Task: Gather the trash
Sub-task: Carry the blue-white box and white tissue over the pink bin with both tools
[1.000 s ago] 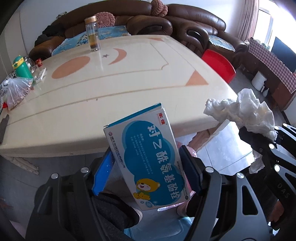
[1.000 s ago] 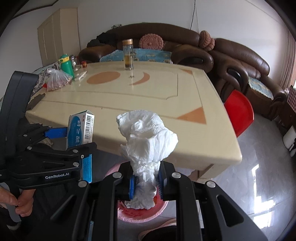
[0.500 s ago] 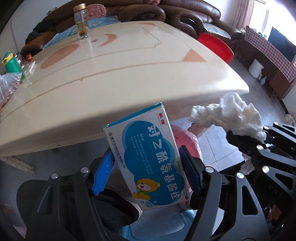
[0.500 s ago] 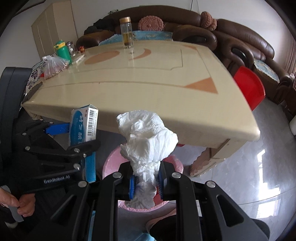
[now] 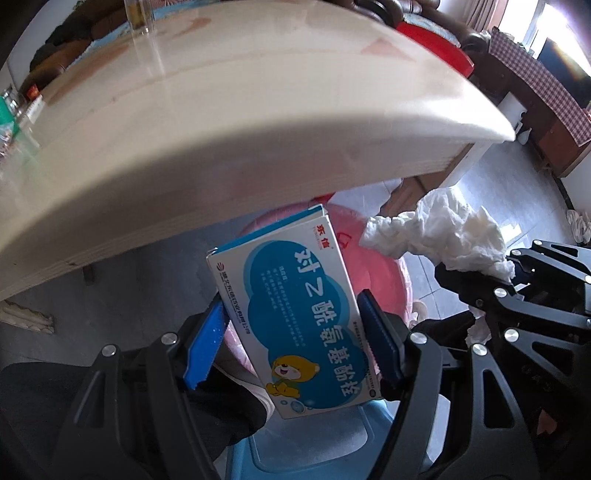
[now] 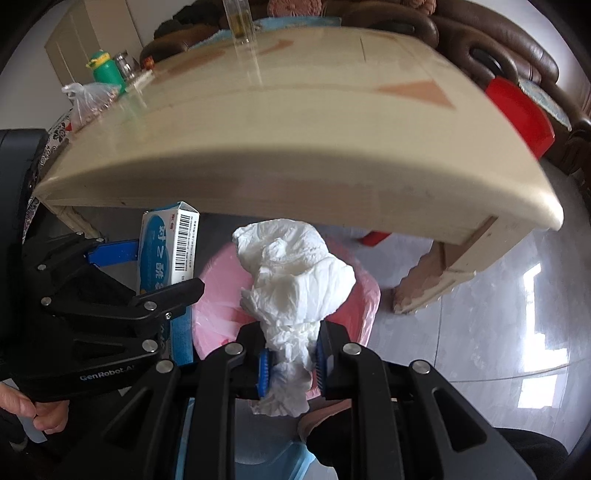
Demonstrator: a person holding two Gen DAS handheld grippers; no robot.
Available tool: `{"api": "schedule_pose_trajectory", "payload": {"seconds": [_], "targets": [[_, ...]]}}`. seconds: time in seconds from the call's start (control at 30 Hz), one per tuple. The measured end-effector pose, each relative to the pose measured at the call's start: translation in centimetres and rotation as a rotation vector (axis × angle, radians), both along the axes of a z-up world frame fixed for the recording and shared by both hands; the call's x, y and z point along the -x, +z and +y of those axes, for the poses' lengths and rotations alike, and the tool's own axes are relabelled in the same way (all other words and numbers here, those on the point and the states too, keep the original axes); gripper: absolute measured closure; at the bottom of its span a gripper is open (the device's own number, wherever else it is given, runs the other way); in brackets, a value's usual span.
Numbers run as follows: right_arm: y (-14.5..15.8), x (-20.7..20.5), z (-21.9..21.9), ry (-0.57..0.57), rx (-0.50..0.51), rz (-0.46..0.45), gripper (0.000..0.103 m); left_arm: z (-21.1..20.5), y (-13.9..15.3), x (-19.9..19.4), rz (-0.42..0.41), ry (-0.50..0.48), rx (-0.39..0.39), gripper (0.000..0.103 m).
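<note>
Two handheld grippers point down past the near edge of a cream table (image 5: 258,122), over a pink bin (image 6: 221,291) lined with a thin pink bag that stands on the grey floor under that edge. The left gripper (image 5: 295,332) clamps a blue and white medicine box (image 5: 295,314) between its blue pads, box upright and slightly tilted. The right gripper (image 6: 291,362) pinches a crumpled white tissue (image 6: 291,273), whose bulk puffs out above the pads. Both items hang above the bin; the table edge juts out just above and beyond them.

The right wrist view alone shows the box's barcode side, a hand (image 6: 40,410) on the left gripper's handle, and, on the far table, a green bottle (image 6: 105,68), a plastic bag (image 6: 92,99) and a glass jar (image 6: 242,20). The left wrist view alone shows the box's printed front with a cartoon bear, plus a checked cloth (image 5: 546,88) over furniture on the right. A red stool (image 6: 517,114) sits beyond the table's right corner.
</note>
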State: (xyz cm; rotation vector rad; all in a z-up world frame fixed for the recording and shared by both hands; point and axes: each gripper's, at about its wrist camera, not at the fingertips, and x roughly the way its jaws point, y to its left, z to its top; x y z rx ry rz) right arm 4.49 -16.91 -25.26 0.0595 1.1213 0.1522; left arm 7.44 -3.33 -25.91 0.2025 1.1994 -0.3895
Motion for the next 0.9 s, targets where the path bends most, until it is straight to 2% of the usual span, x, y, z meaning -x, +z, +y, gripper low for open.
{"api": "schedule_pose_trajectory", "payload": {"seconds": [0.2, 0.47, 0.9], "targets": [[-3.1, -1.3, -0.5, 0.000, -0.007, 0.062, 0.084, -1.2, -3.7, -2.0, 0.075, 0.011, -0.026, 0.034], [-7.4, -3.3, -0.9, 0.016, -0.018, 0.152, 0.084, -1.8, -7.5, -4.1, 0.187, 0.032, -0.016, 0.034], [-13.0, -5.8, -1.0, 0.036, -0.042, 0.279, 0.084, -2.3, -14.4, -5.6, 0.341, 0.062, -0.031, 0.034]]}}
